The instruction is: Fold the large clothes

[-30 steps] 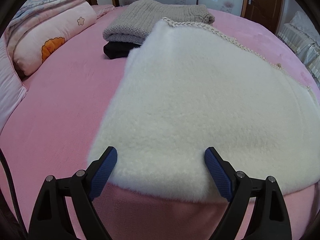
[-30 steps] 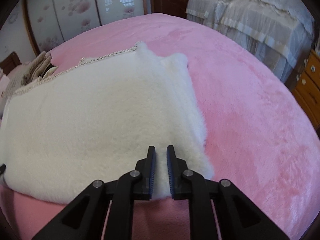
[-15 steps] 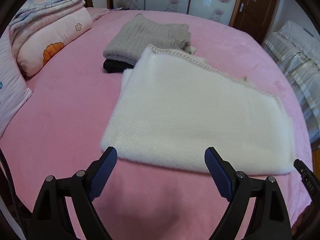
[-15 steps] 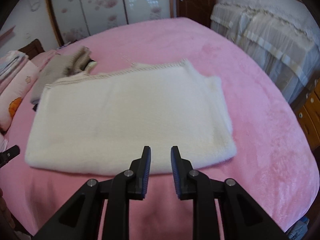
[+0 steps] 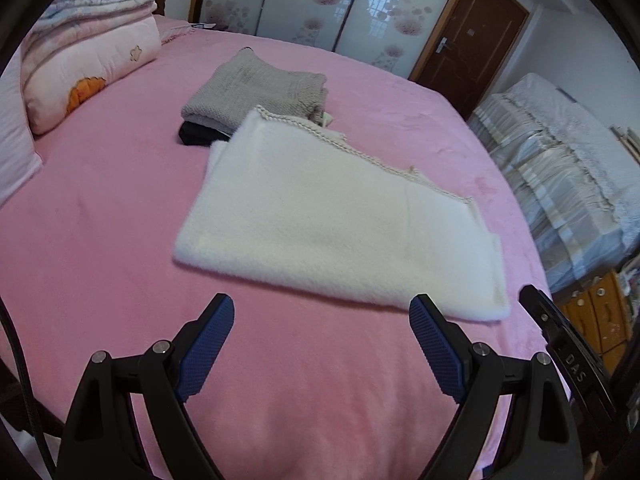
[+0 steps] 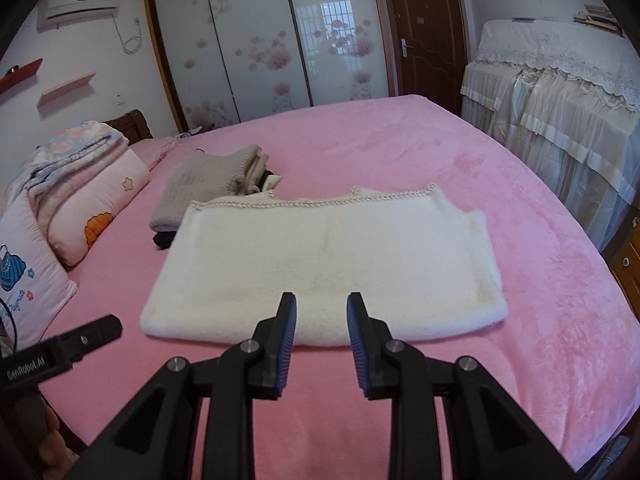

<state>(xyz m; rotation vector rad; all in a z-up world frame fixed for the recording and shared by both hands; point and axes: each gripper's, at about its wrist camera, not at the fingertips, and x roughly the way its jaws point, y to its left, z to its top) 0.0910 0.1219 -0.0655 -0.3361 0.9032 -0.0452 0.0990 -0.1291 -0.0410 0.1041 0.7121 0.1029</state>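
Both grippers now sit back from the folded white garment (image 6: 324, 264) at 12 o'clock: left gripper (image 5: 322, 312) wide and empty, right gripper (image 6: 321, 304) opening, gripping nothing.

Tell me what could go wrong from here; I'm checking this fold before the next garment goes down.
The white fleece garment overlaps the grey knit sweater at its far corner, so lifting either could drag the other out of its fold. The right edge looks uneven and may spring loose. Both claws, left and right, are clear of it; the right's jaws are opening.
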